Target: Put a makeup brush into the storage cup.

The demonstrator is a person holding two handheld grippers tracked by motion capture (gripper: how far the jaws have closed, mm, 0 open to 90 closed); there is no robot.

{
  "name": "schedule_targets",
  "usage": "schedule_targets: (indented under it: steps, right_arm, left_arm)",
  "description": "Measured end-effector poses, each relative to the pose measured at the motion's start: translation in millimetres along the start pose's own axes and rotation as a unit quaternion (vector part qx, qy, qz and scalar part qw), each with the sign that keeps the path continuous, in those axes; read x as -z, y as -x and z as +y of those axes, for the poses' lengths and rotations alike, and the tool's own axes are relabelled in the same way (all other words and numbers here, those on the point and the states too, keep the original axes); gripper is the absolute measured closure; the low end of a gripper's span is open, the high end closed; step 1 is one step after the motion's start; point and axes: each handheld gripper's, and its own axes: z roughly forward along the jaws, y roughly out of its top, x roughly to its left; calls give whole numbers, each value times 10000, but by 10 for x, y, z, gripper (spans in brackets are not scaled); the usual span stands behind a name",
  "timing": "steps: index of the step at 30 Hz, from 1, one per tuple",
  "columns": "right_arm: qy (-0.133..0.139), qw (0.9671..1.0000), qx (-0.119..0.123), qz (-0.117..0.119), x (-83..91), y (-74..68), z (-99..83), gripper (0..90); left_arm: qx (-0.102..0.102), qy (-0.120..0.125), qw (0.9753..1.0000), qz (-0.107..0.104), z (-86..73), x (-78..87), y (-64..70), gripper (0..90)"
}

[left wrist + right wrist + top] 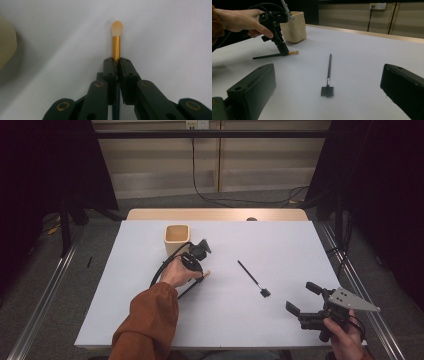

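Brush (116, 43) had a shiny gold metal ferrule and soft peach bristles. Left gripper (116, 61) was matt black plastic. Table (280, 245) looked smooth, matt white. Cup (177, 239) looked matt cream.

Table (280, 240): cup (177, 239) at far left; left gripper (201, 276) just before it; flat brush (253, 278) right of that; right gripper (301, 298) nearest right.

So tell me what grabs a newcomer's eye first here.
The left gripper, jaws shut on a gold-banded makeup brush, low over the white table beside a cream cup. A black brush lies mid-table, with the open right gripper near the front right corner.
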Motion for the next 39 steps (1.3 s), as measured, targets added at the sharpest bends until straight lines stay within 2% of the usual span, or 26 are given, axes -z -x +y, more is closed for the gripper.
schedule_targets:
  steps: [6,7,12,13,17,18,19,23,25,26,28,31,32,33,35,37,39]
  right_arm:
    - [4,10000,-4,-3,1,0,0,0]
    - [-5,10000,3,0,0,-1,0,0]
    - [6,10000,3,6,0,-5,2,0]
    - [-3,10000,21,7,0,-2,1,0]
    - [-5,10000,20,6,0,0,1,0]
    - [-4,10000,25,6,-1,0,0,0]
    - [-4,10000,21,4,-1,0,0,0]
    - [-15,10000,3,25,-3,-7,1,0]
    - [7,10000,21,25,-3,-7,2,0]
    - [14,10000,5,25,-2,-9,2,0]
    - [5,10000,21,25,-4,-5,1,0]
    - [0,10000,16,28,-5,-5,2,0]
    - [2,10000,17,27,-4,-4,2,0]
    - [12,10000,2,23,-4,-6,3,0]
    - [11,10000,-2,13,-2,-5,3,0]
    - [5,10000,11,19,-3,-3,1,0]
    - [0,10000,20,35,-8,-5,1,0]
  left_arm:
    - [-3,186,9998,51,-38,84,-12,843]
    - [26,335,9994,33,-53,130,-15,843]
    - [73,541,9985,-13,-89,206,-37,843]
    - [100,682,9976,-52,-106,253,-52,843]
    - [114,929,9955,-144,-131,336,-48,843]
    - [114,929,9955,-144,-131,336,-48,843]
    - [108,1048,9943,-148,-140,371,-40,843]
    - [91,1180,9928,-174,-149,417,-36,843]
    - [71,1350,9907,-173,-174,463,-41,843]
    - [71,1350,9907,-173,-174,463,-41,843]
    - [40,1535,9880,-175,-204,513,-42,843]
    - [20,1626,9865,-171,-220,544,-41,843]
    - [32,1762,9841,-203,-237,571,-36,843]
    - [-37,1809,9833,-176,-244,589,-35,843]
    - [-12,1927,9810,-217,-256,610,-19,843]
    - [-33,1964,9804,-111,-257,626,-2,843]
    - [-67,2069,9783,-102,-268,650,-2,844]
